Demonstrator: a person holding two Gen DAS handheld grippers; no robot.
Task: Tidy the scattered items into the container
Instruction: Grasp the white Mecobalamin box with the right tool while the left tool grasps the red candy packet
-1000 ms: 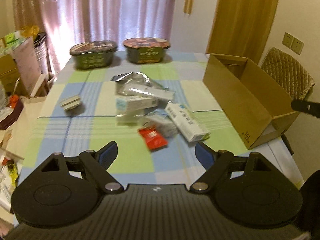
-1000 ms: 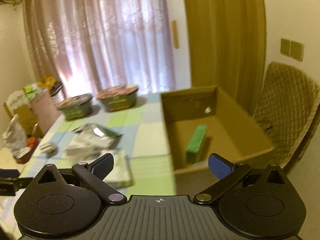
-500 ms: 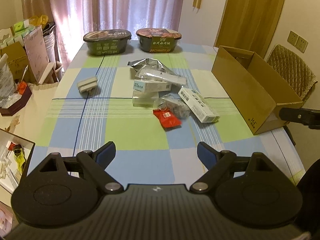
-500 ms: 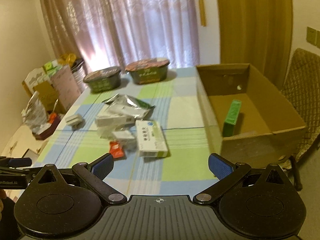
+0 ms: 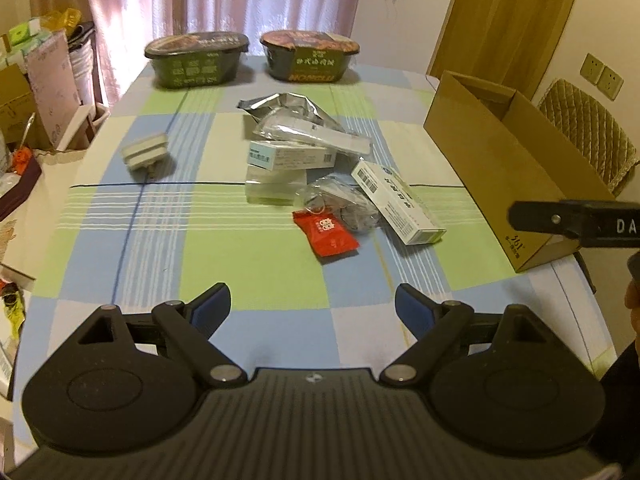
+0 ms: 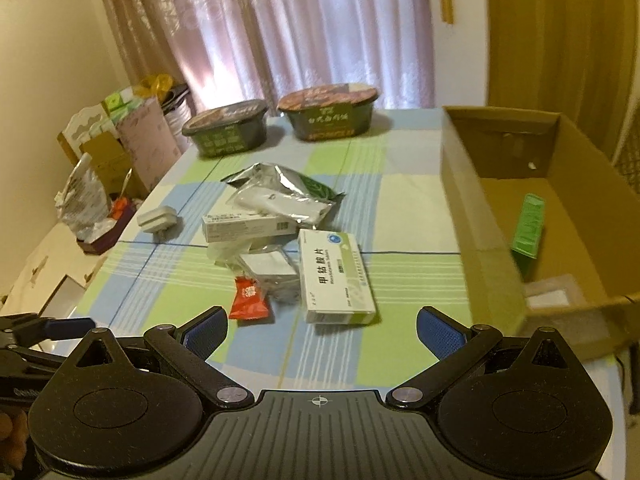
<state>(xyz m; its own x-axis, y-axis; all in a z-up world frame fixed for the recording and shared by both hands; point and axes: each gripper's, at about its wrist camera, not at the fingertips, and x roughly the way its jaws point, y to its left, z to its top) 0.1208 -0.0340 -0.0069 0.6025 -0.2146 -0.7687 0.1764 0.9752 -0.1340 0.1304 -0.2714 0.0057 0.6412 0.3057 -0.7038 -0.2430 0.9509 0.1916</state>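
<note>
A heap of small items lies mid-table: a red sachet, a white medicine box, a clear plastic bag, a flat white carton, and a silver foil pouch. A small white adapter sits apart on the left. The open cardboard box stands at the table's right and holds a green box. My left gripper and right gripper hover open and empty over the near edge.
Two dark green instant-noodle bowls stand at the table's far end before a curtain. Cluttered boxes and bags fill a side surface left of the table. A quilted chair stands behind the box. The right gripper's finger shows at the left view's right edge.
Both grippers have pulled back and risen toward the near edge; the right view swung from the box to the heap. The items on the table have not moved.
</note>
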